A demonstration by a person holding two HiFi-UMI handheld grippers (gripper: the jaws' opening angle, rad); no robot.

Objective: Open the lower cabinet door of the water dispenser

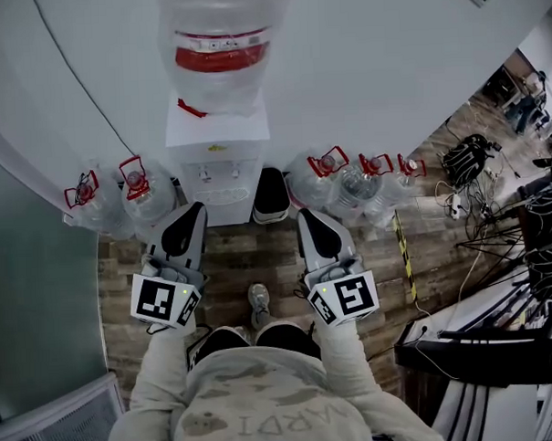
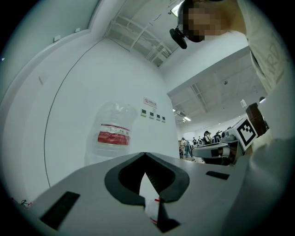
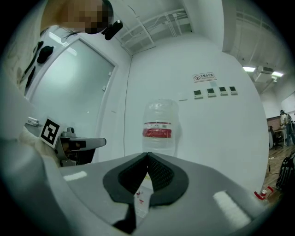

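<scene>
Your left claw (image 1: pixel 194 211) and right claw (image 1: pixel 306 215) are clenched empty; the white water dispenser (image 1: pixel 218 158) at twelve o'clock looks unopened.

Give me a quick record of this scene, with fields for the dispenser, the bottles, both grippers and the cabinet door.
water dispenser: white, against the wall, straight ahead of the person
top bottle: clear with a red label, mounted on the dispenser
spare bottles: clear, red-handled, on the floor either side of the dispenser
left gripper: jaws together, empty, short of the dispenser
right gripper: jaws together, empty, short of the dispenser
lower cabinet door: hidden from above; open or closed cannot be told
floor: wood planks
</scene>
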